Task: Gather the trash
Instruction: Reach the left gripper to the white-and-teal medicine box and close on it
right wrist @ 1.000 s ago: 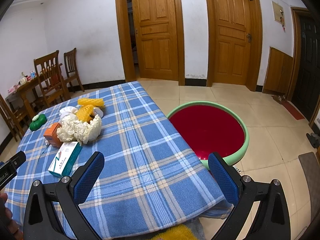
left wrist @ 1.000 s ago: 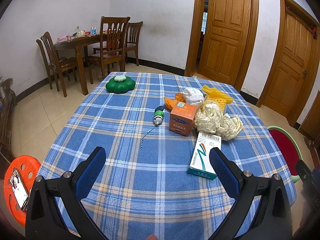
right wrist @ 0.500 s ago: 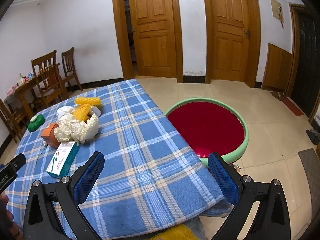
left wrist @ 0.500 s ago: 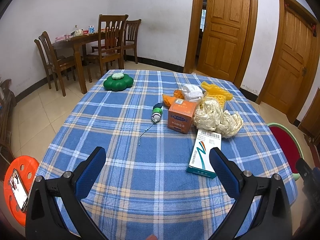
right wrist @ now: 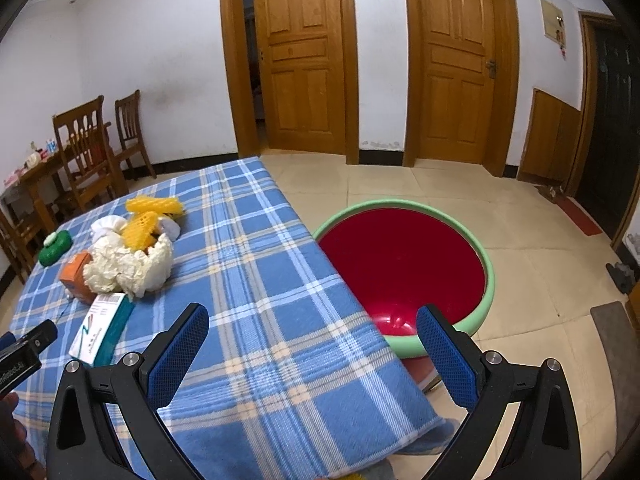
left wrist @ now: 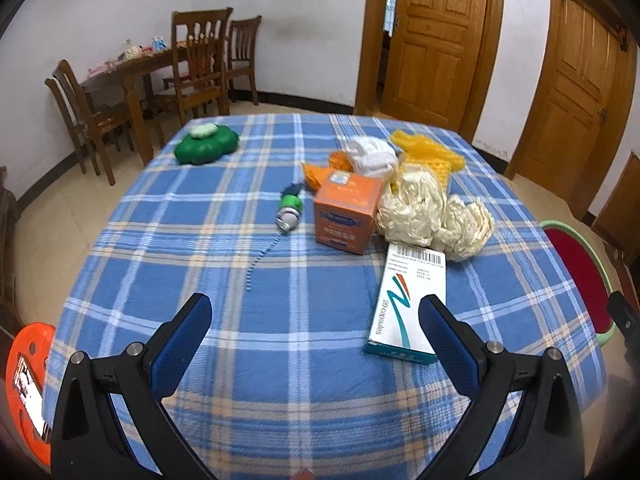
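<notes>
Left wrist view: the left hand-held gripper [left wrist: 315,322] hangs spread and empty over the worktop [left wrist: 160,248], the capsule box [left wrist: 410,304] just beside its right finger. Light and stiff, that box should pinch best across its long edges; right hand-held gripper [right wrist: 312,330] also gapes empty near the red basin [right wrist: 404,264].

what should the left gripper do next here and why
Probably ease the left gripper forward and to its right, centring on the white and teal capsule box. Both grippers are open and empty, nothing has been picked up yet, and that box lies flat on the plaid tablecloth, the nearest piece of trash, just beside the right-hand finger. The red basin waits beside the table.
</notes>
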The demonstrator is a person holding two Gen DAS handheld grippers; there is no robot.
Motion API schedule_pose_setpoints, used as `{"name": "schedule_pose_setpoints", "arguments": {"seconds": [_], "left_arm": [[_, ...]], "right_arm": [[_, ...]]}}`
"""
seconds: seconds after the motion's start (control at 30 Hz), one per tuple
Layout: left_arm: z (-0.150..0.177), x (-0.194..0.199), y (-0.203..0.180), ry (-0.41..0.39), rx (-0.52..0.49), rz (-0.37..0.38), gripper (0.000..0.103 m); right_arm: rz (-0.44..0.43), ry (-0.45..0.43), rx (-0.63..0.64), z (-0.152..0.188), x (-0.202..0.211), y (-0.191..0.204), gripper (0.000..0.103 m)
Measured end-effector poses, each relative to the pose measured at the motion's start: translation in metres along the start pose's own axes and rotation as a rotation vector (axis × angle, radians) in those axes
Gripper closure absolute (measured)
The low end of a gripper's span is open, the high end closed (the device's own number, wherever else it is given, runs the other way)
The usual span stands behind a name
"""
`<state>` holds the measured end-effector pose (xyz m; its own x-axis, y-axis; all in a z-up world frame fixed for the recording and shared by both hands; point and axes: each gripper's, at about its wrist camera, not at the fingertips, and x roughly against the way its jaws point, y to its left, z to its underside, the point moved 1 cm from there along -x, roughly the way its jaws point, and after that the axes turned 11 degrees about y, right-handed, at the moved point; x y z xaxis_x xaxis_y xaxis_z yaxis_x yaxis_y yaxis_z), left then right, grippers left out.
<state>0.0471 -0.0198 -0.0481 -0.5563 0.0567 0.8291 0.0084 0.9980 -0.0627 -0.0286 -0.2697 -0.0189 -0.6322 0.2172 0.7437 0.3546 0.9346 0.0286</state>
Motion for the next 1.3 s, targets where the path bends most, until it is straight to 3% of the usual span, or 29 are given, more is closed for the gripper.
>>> {"name": "schedule_pose_setpoints", "arguments": {"seconds": [0.43,0.6,0.73,0.77,1.03,1.3], "left_arm": [[-0.008,-0.032,-0.035,0.088,-0.134,0.053,0.003],[-0.009,-0.040,-0.044,0.110,-0.171,0.068,0.021],[-0.009,-0.042,-0.049,0.129,-0.206,0.117,0.047],[-0.008,-0.041,-0.050,0.133,-0.211,0.128,0.050],[-0.017,-0.017,-0.039,0.112,-0.189,0.211,0.051],[-0.036,0.023,-0.013,0.010,-0.156,0.238,0.052]], "right_arm": [[0.005,0.051,0.008,-0.004,-0.021,-0.003,0.000],[-0.004,0.072,0.002,-0.007,-0.026,-0.005,0.000],[-0.005,0.080,0.013,-0.010,-0.029,-0.002,0.000],[-0.005,0.085,0.016,-0.011,-0.030,-0.001,0.000],[-0.019,0.095,0.036,-0.022,-0.034,0.011,0.000],[-0.045,0.091,0.065,-0.034,-0.035,0.033,0.000]]}}
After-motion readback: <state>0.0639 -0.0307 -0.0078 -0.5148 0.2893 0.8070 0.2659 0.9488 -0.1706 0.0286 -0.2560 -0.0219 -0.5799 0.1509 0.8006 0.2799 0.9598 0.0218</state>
